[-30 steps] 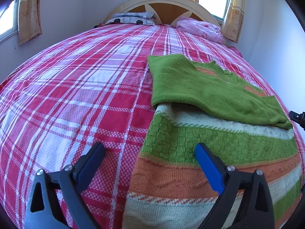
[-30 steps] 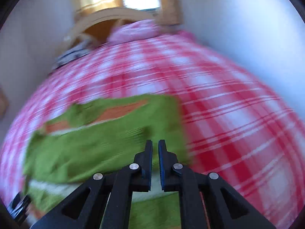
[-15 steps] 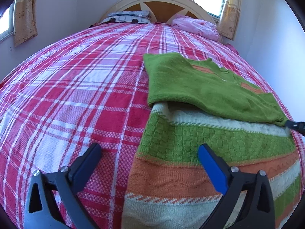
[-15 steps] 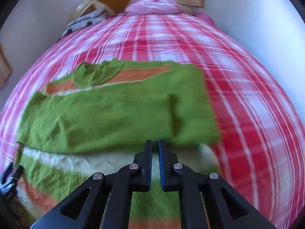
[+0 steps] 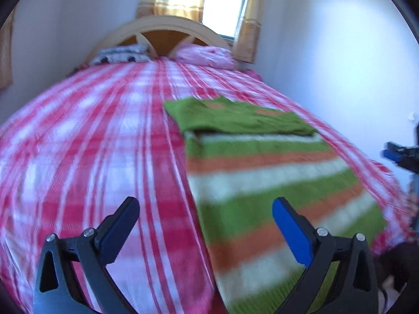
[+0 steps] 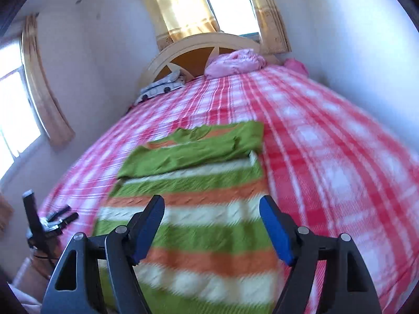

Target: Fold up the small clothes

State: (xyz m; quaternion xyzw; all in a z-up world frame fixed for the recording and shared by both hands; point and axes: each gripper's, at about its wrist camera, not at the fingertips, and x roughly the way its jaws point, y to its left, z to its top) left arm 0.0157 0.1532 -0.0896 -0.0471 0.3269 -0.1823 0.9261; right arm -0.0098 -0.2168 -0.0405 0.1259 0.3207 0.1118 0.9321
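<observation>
A striped green, orange and white knitted sweater [image 5: 275, 180] lies flat on the red plaid bed [image 5: 91, 141], with its green sleeves folded across its upper part [image 5: 235, 120]. My left gripper [image 5: 205, 210] is open and empty, above the sweater's lower left edge. My right gripper [image 6: 212, 209] is open and empty, above the sweater's lower part [image 6: 199, 225]. The right gripper also shows at the right edge of the left wrist view [image 5: 400, 154], and the left gripper at the left edge of the right wrist view [image 6: 52, 219].
A curved headboard [image 5: 167, 30] stands at the far end with a patterned pillow [image 5: 120, 53] and a pink bundle of cloth [image 5: 207, 55]. A white wall [image 5: 340, 52] runs along the bed's right side. Curtained windows [image 6: 225, 2] are behind the headboard.
My right gripper has opened and let go of the folded sleeve. Both grippers have pulled back toward the sweater's bottom hem, so more of the sweater shows.
</observation>
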